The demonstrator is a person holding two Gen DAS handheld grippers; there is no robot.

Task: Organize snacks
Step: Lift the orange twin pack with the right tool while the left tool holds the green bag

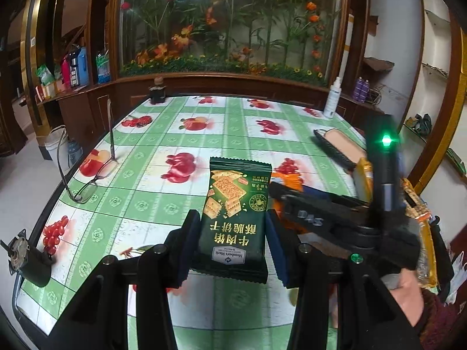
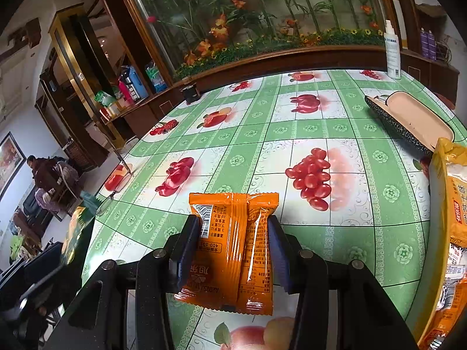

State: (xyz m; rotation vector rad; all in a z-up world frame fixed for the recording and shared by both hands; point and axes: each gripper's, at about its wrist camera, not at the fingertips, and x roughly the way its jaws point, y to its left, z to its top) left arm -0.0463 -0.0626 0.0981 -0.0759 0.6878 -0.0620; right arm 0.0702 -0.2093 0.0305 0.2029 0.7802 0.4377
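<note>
Green cracker packet (image 1: 236, 218) pinched by left gripper (image 1: 233, 233) fingers; right gripper (image 2: 233, 242) fingers clamp orange packet (image 2: 233, 250).

Eyeglasses (image 1: 87, 175); spray bottle (image 2: 392, 52); glasses case (image 2: 408, 122)

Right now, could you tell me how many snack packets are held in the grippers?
2. The green cracker packet is clamped in the left gripper, and the orange packet is clamped in the right gripper. More snacks sit in a large yellow bag at the right, partly hidden.
</note>
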